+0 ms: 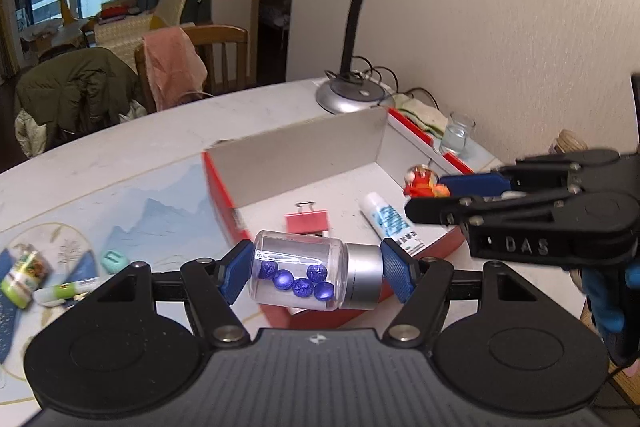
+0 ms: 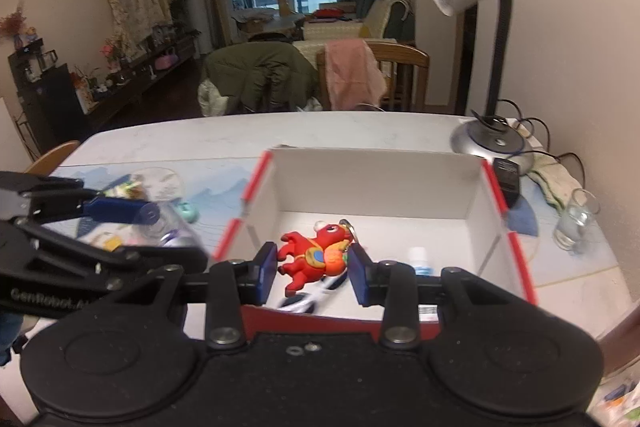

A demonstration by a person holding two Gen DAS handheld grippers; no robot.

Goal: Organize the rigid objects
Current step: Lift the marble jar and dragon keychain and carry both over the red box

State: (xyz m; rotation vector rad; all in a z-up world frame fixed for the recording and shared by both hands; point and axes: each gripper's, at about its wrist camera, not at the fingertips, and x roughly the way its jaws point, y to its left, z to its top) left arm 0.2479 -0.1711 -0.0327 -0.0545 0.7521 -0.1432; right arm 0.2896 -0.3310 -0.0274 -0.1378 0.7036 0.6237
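My left gripper (image 1: 316, 273) is shut on a clear jar (image 1: 298, 277) with a silver cap, held sideways over the near wall of the red box (image 1: 218, 187). Blue beads and a paper clip lie inside the jar. My right gripper (image 2: 314, 269) is shut on a red horse keychain toy (image 2: 308, 261) above the white floor of the box (image 2: 376, 183). In the left wrist view the right gripper (image 1: 428, 193) reaches in from the right with the toy (image 1: 420, 185). The left gripper (image 2: 172, 233) shows blurred at the left of the right wrist view.
In the box lie a pink binder clip (image 1: 306, 221) and a glue stick (image 1: 390, 223). Left of the box on the mat are a small bottle (image 1: 24, 275), a green-white tube (image 1: 64, 291) and a teal item (image 1: 114, 261). A desk lamp (image 1: 348, 99) and a glass (image 1: 456, 135) stand behind.
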